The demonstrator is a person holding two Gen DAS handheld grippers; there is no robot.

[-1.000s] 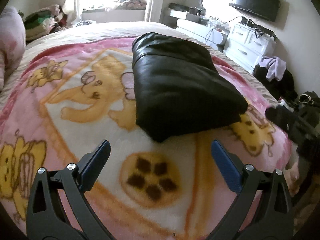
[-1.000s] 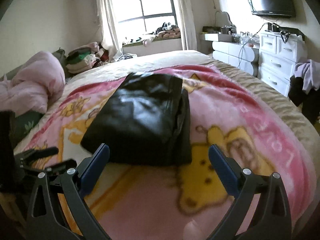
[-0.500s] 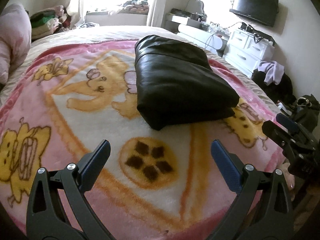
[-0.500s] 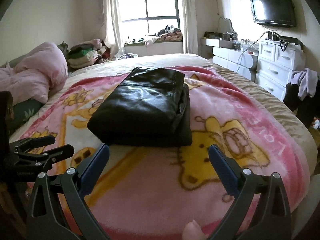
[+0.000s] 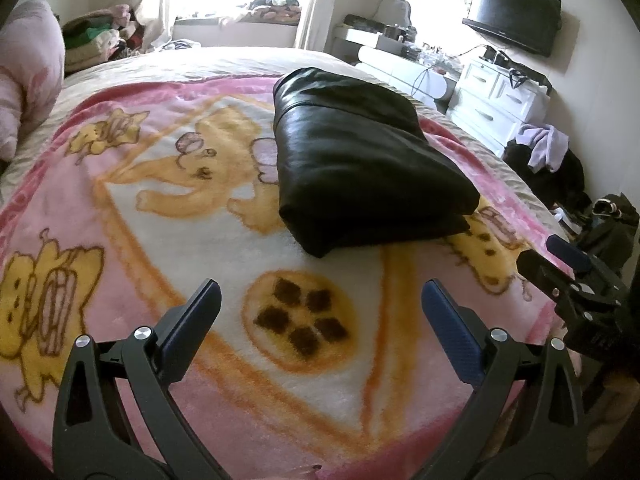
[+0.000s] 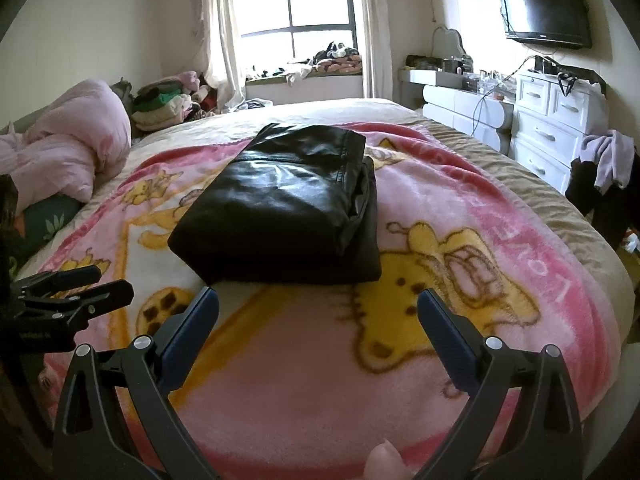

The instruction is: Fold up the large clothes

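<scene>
Nearest me, my left gripper (image 5: 320, 304) and right gripper (image 6: 318, 312) both gape wide, holding nothing, above the fleecy pink cartoon blanket (image 6: 440, 280). Just beyond their tips, on that blanket's middle, lies the black leather jacket (image 6: 288, 204), glossy, folded into a thick rectangular bundle. Farther behind the jacket stands a white dresser (image 6: 556, 120).

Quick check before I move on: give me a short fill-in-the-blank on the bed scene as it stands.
1. The black leather garment lies ____ on the pink cartoon blanket.
2. The left gripper and right gripper are both ____.
3. The TV hangs on the ____.

Missing words: folded; open; wall
</scene>
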